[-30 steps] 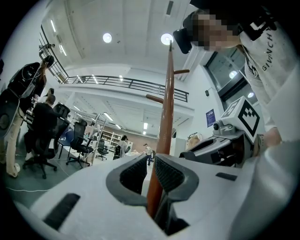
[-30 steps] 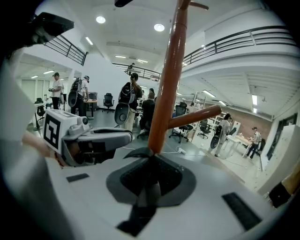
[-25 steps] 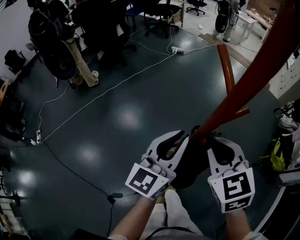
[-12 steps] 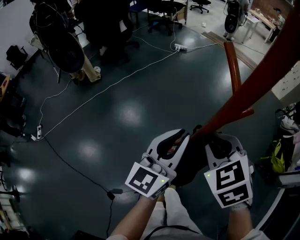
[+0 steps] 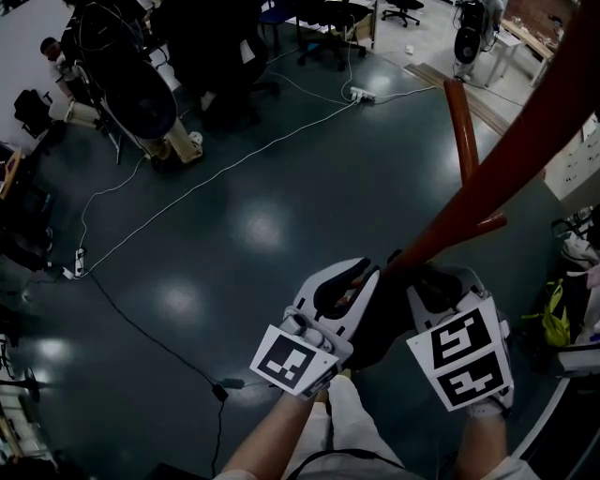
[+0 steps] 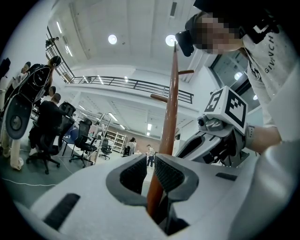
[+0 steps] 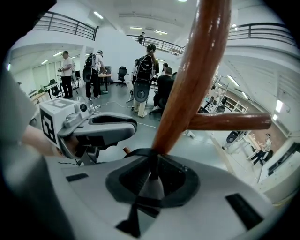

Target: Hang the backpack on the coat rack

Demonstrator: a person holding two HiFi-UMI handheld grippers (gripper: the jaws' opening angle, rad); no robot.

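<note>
The red-brown coat rack pole (image 5: 487, 178) rises past my grippers, one peg (image 5: 459, 122) slanting up from it. The black backpack (image 5: 380, 323) hangs as a dark mass between and under both grippers. My right gripper (image 5: 427, 281) points down at the pole's side, shut on the backpack's black strap (image 7: 151, 173). That strap runs up to the pole (image 7: 187, 84), below a side peg (image 7: 229, 121). My left gripper (image 5: 361, 279) sits just left of the pole. Its jaws stand slightly apart, and only the pole (image 6: 169, 117) shows through the gap.
White cables (image 5: 216, 173) and a power strip (image 5: 359, 96) lie on the dark floor to the left and ahead. Office chairs (image 5: 328, 19) and a round black device on a stand (image 5: 141, 94) are farther off. Bags and yellow gear (image 5: 553, 314) crowd the right edge.
My right gripper has tilted and rolled in place, its marker cube turning more toward the head camera. The left gripper has kept still.
</note>
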